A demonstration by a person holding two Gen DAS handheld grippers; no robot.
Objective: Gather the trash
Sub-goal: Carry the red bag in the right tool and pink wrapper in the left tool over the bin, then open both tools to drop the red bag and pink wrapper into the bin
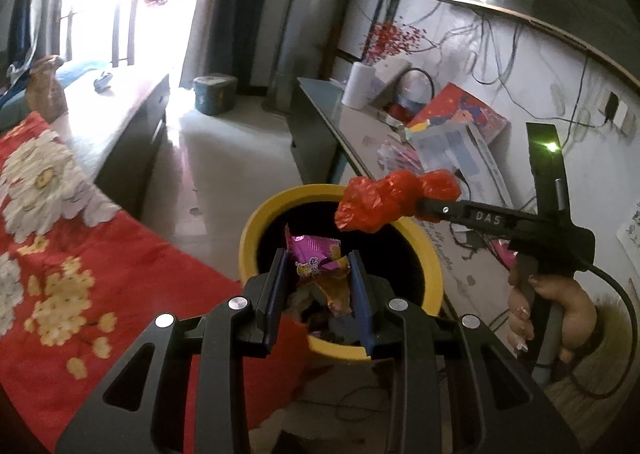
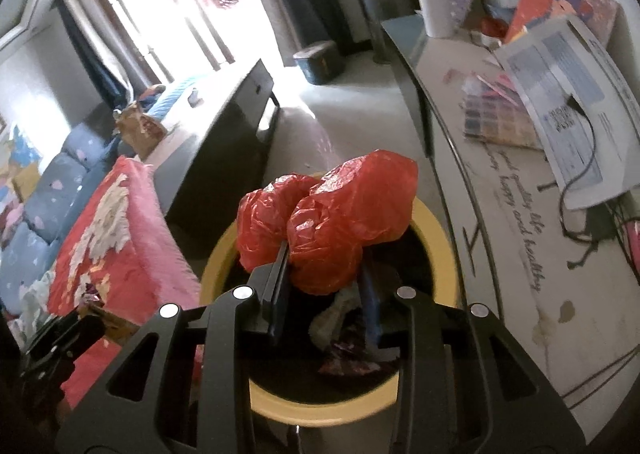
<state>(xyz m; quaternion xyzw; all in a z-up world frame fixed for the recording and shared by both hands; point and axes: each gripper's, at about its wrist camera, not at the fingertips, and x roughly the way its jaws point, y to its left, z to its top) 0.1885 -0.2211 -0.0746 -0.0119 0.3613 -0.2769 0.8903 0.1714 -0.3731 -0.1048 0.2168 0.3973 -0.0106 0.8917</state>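
Both loads hang over the yellow bin (image 1: 256,222), ready to drop. The left gripper (image 1: 318,274) pinches a pink wrapper (image 1: 316,254). At two o'clock, the right gripper (image 2: 326,278) seemingly clamps a crumpled red bag (image 2: 332,214), though its far pad is hidden.

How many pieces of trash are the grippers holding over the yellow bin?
2: a pink snack wrapper in the left gripper, a crumpled red plastic bag in the right gripper. More trash lies inside the bin.

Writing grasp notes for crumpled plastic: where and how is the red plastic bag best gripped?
Grip the red plastic bag at its bunched lower folds, coming from below and behind as the right gripper does. It is a soft wad of lobes with no handle showing; gathered folds likely compress and hold, while the puffed top would probably slip.
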